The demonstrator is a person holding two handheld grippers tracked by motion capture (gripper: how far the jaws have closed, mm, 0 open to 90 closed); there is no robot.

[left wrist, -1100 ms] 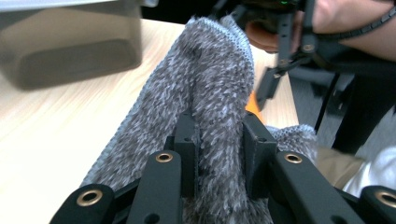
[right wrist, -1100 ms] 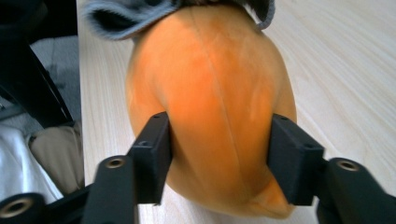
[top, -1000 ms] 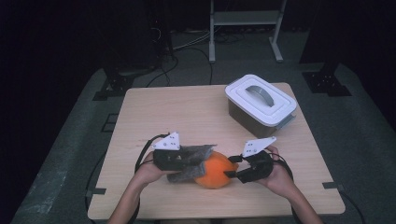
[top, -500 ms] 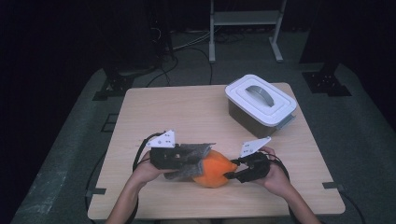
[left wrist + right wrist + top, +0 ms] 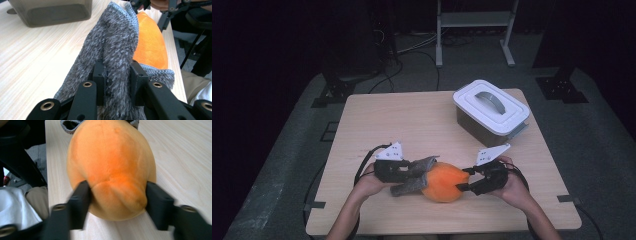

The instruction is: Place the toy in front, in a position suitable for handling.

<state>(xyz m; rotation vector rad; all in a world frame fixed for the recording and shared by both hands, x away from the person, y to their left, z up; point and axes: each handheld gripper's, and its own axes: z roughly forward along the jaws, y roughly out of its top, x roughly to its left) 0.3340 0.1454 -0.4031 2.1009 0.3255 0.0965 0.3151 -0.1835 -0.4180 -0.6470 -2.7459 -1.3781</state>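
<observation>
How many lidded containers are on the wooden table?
1: a grey plastic box with a white handled lid stands at the table's far right corner, apart from the orange plush toy near the front edge. No other container is visible.

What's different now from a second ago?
Not much. The right gripper has just been opening its fingers a little, with the end of the orange plush toy between them. The left gripper still pinches the grey fuzzy cloth around the toy's other end. Both hands, the toy and the lidded white box stayed where they were.
</observation>
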